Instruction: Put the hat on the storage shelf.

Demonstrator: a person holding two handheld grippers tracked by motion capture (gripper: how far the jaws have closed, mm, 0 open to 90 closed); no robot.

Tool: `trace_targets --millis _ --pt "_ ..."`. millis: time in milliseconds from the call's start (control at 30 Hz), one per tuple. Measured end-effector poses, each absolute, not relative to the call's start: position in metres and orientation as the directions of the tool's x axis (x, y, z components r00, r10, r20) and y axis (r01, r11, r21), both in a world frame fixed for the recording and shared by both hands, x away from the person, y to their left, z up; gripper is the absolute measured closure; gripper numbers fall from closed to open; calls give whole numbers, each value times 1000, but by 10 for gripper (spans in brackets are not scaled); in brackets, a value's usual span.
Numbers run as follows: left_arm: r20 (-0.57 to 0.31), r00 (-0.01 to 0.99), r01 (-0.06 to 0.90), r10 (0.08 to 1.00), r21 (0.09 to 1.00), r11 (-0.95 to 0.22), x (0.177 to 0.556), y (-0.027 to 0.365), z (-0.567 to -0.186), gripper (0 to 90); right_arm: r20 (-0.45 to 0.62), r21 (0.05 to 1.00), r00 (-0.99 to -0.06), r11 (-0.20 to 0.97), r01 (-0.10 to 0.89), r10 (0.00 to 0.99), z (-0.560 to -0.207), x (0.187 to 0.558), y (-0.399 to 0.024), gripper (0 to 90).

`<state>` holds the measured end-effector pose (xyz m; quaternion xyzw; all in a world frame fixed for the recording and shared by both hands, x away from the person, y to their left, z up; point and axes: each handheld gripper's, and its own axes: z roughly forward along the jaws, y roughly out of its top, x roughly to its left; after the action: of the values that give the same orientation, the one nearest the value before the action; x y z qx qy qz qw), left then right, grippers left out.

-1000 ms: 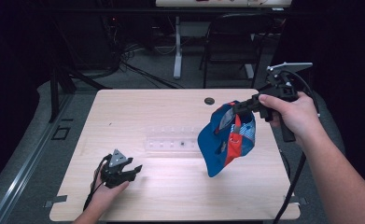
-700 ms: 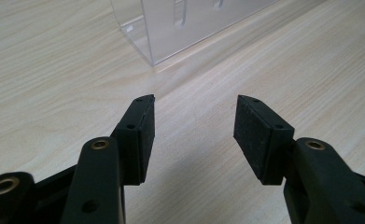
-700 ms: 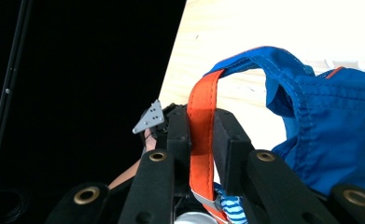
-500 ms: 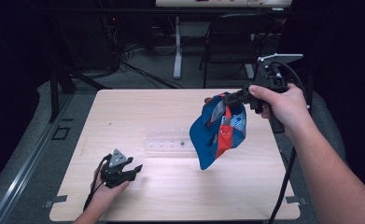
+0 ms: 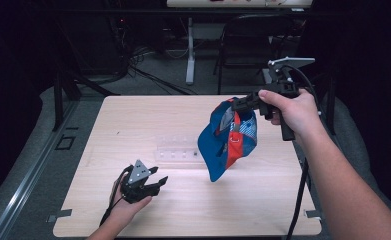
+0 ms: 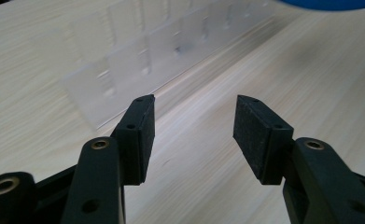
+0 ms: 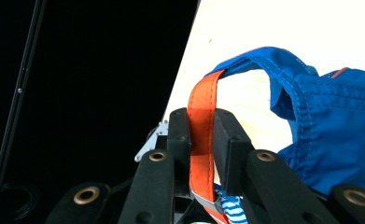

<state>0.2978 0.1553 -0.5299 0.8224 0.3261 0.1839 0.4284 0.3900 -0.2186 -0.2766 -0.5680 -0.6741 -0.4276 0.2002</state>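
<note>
A blue cap (image 5: 223, 145) with an orange strap (image 7: 201, 126) and a striped lining hangs in the air over the right half of the table. My right gripper (image 5: 237, 104) is shut on that strap; in the right gripper view its pads (image 7: 178, 135) pinch the strap and the blue cloth (image 7: 339, 121) droops to the right. My left gripper (image 5: 158, 181) hovers low near the table's front left and stands open, with nothing between its fingers (image 6: 138, 133). It points at a clear plastic rack (image 6: 161, 60) lying mid-table (image 5: 179, 151).
The light wooden table (image 5: 133, 125) has a small dark disc (image 5: 222, 107) near its far edge. Cables trail from both grippers. A chair and a table leg stand on the dark floor beyond the far edge.
The right gripper has carried the cap left and slightly up, so it now hangs nearer the middle. The left gripper has lifted a little and shifted right.
</note>
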Motion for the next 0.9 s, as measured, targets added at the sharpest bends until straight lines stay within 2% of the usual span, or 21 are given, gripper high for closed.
trace_targets --millis 200,433,733,900 --pt "16 770 325 638 851 -413 293 122 -516 532 754 351 -272 -17 936 597 -279 394 -217 779" --pt "-11 810 316 587 851 -420 291 92 -515 581 752 351 -269 -21 936 602 -283 397 -214 779" --pt "-13 838 280 545 868 -411 287 63 -506 584 748 358 -273 -22 933 604 -284 400 -209 779" --pt "24 847 244 531 870 -428 284 50 -503 582 747 359 -275 -19 933 606 -284 401 -207 779"
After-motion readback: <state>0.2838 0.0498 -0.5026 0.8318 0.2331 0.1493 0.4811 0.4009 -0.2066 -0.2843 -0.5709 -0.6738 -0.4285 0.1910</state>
